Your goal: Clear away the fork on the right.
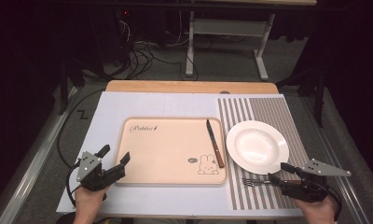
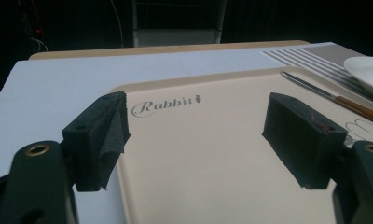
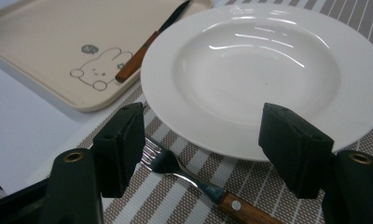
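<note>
The right gripper [image 1: 279,171] sits low at the near right corner of the counter [image 1: 166,105], held in a hand [image 1: 321,210] that enters from the bottom edge, its body lying almost level and pointing left along the striped placemat [image 1: 268,109]. Its jaws stand apart and grasp nothing; the fork [image 3: 194,179] lies flat on the placemat between them, tines near the left jaw, wooden handle running back toward the gripper, with neither pad pressing on it. The fork rests just in front of the near rim of the white plate [image 1: 257,146]. The left gripper [image 1: 113,155] rests at the near left corner of the beige tray [image 1: 168,149], its hand [image 1: 89,200] also coming from below; it is tilted forward toward the tray, jaws spread wide and empty, one jaw over the white counter sheet, the other over the tray. Counted: two grippers, one fork, one knife [image 1: 215,143] lying along the tray's right side with its blade pointing away, one plate, one tray with a rabbit drawing, one placemat.
</note>
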